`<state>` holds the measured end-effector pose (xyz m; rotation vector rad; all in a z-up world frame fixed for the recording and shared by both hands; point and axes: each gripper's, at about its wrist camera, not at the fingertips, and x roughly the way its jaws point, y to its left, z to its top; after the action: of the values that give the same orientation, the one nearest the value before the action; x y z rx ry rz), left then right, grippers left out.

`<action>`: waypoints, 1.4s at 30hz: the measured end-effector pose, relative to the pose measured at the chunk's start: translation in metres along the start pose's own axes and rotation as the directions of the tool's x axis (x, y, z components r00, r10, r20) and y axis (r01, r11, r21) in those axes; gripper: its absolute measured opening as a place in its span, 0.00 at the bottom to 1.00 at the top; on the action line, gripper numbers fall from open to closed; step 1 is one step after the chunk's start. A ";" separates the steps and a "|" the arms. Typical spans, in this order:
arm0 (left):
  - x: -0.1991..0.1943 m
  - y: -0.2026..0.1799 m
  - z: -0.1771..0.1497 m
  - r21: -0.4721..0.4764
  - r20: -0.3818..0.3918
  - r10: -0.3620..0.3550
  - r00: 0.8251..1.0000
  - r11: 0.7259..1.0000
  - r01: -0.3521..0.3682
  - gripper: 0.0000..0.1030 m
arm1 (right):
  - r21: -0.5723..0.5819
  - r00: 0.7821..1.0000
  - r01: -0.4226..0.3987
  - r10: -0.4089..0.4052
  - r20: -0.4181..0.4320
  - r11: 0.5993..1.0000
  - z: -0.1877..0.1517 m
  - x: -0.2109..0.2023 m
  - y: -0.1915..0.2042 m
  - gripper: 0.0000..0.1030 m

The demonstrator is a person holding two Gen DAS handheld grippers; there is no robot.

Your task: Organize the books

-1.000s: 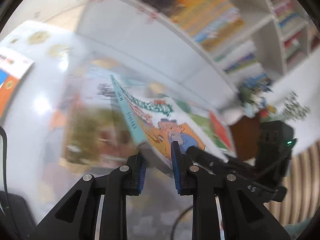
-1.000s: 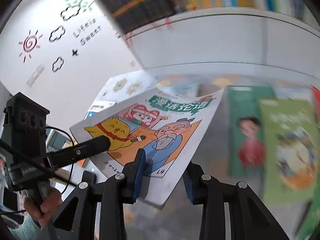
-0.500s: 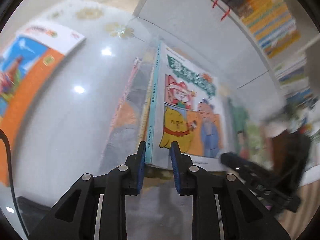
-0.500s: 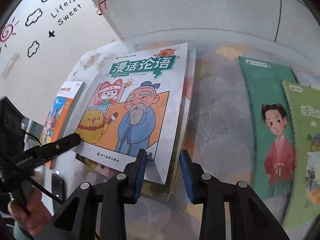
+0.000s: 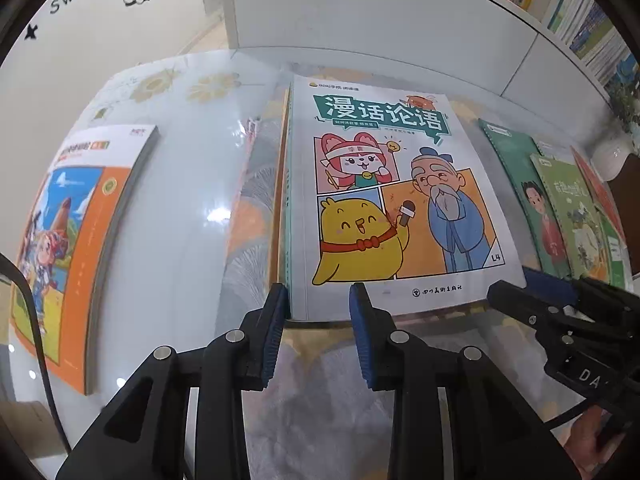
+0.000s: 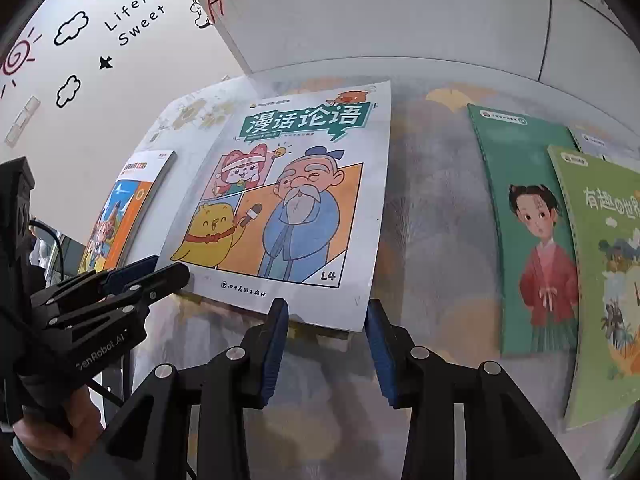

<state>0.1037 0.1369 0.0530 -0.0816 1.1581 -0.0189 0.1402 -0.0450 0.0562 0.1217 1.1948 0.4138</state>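
A comic book [image 5: 400, 200] with a yellow chick and a bearded man on its cover lies flat on top of a small stack [image 5: 280, 184] on the table. My left gripper [image 5: 318, 304] straddles its near left corner. Its jaws are opening, and the pads do not press the book. My right gripper [image 6: 326, 316] straddles the near right corner of the comic book [image 6: 296, 200]. These jaws are opening too, with the corner loose between them. Each gripper shows in the other's view: the right gripper [image 5: 532, 292] and the left gripper [image 6: 160, 272].
An orange book [image 5: 80, 220] lies to the left on the glossy table [image 5: 180, 184]. Green books [image 6: 532, 220] overlap in a row to the right, a lighter green one [image 6: 600, 272] nearest. A white bookcase [image 5: 380, 12] stands right behind the table. A hand [image 6: 60, 432] holds the left gripper.
The comic book was held tilted above the table; it has come down and now lies flat on the stack. Both grippers sank with it and their jaws have widened.
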 end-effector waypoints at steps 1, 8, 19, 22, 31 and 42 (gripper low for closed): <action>-0.001 0.003 -0.001 -0.018 0.001 -0.010 1.000 1.000 0.010 0.28 | 0.001 1.000 -0.005 0.005 -0.006 1.000 -0.001 0.001 -0.001 0.38; -0.036 0.008 -0.030 -0.076 0.057 0.006 0.998 0.997 -0.001 0.27 | 0.040 0.999 -0.031 0.032 -0.022 0.999 -0.007 -0.016 -0.021 0.39; -0.025 -0.123 -0.090 -0.029 -0.043 -0.159 0.986 0.987 0.158 0.29 | 0.061 0.922 0.386 -0.386 -0.005 0.921 -0.138 -0.084 -0.104 0.56; -0.031 -0.160 -0.094 0.007 -0.032 -0.172 0.985 0.985 0.172 0.29 | 0.113 0.914 0.404 -0.405 -0.015 0.908 -0.156 -0.085 -0.133 0.57; -0.066 -0.193 -0.107 -0.022 0.015 -0.117 0.993 0.993 0.117 0.29 | 0.063 0.922 0.355 -0.360 0.143 0.933 -0.178 -0.074 -0.146 1.00; -0.102 -0.192 -0.130 -0.146 0.045 -0.094 0.995 0.984 0.100 0.29 | 0.066 0.906 0.340 -0.346 0.243 0.938 -0.194 -0.078 -0.149 1.00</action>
<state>-0.0508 -0.0558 0.1093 -0.2694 1.1157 -0.0172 -0.0251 -0.2353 0.0063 -0.0192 0.9449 0.0704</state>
